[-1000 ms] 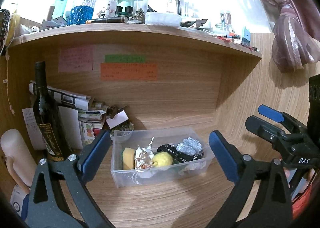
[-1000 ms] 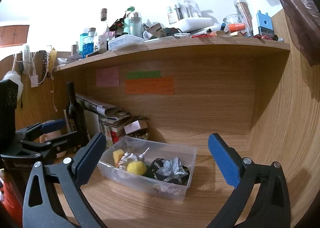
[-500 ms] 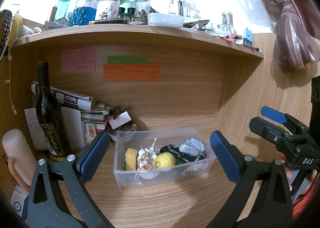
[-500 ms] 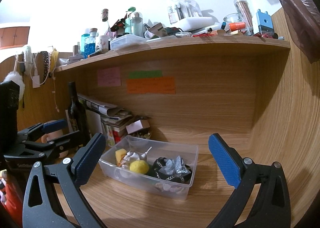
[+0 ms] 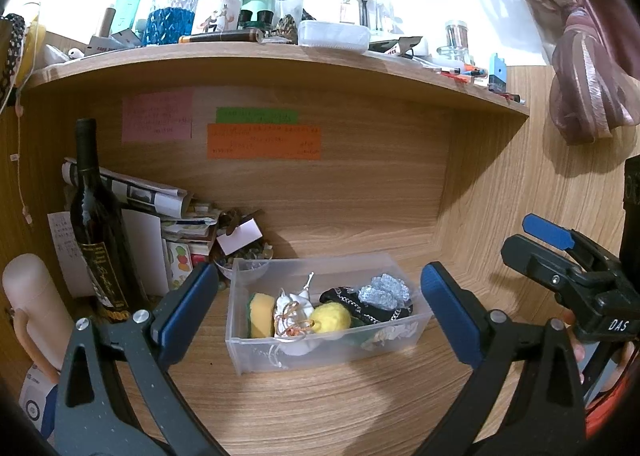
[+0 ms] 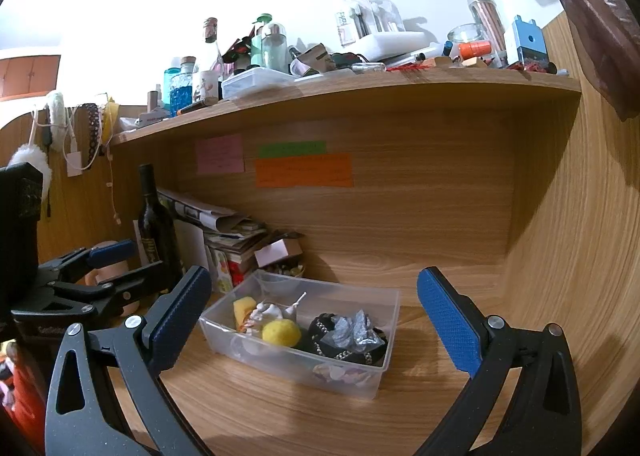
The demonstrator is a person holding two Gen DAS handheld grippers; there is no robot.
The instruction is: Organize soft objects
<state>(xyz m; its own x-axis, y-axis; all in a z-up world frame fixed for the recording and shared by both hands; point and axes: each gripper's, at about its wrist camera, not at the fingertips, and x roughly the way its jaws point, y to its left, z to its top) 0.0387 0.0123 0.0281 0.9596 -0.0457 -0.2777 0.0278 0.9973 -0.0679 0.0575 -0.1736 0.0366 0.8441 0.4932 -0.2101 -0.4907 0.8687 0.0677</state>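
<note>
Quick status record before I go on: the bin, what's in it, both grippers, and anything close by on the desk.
bin: clear plastic bin on the wooden desk, open top
contents: yellow sponge, white pouch, yellow ball, black chained item, silver crumpled piece
left hand-held gripper: open, empty, aimed at the bin
right hand-held gripper: open, empty, short of the bin
nearby: wine bottle upright, left of the bin

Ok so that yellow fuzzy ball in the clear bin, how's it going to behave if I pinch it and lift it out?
The yellow fuzzy ball looks plush, so it will probably squash under the pinch and weigh little. It is round, so it may roll if nudged. It lies against a white ribboned bundle, whose ribbon could snag.
</note>
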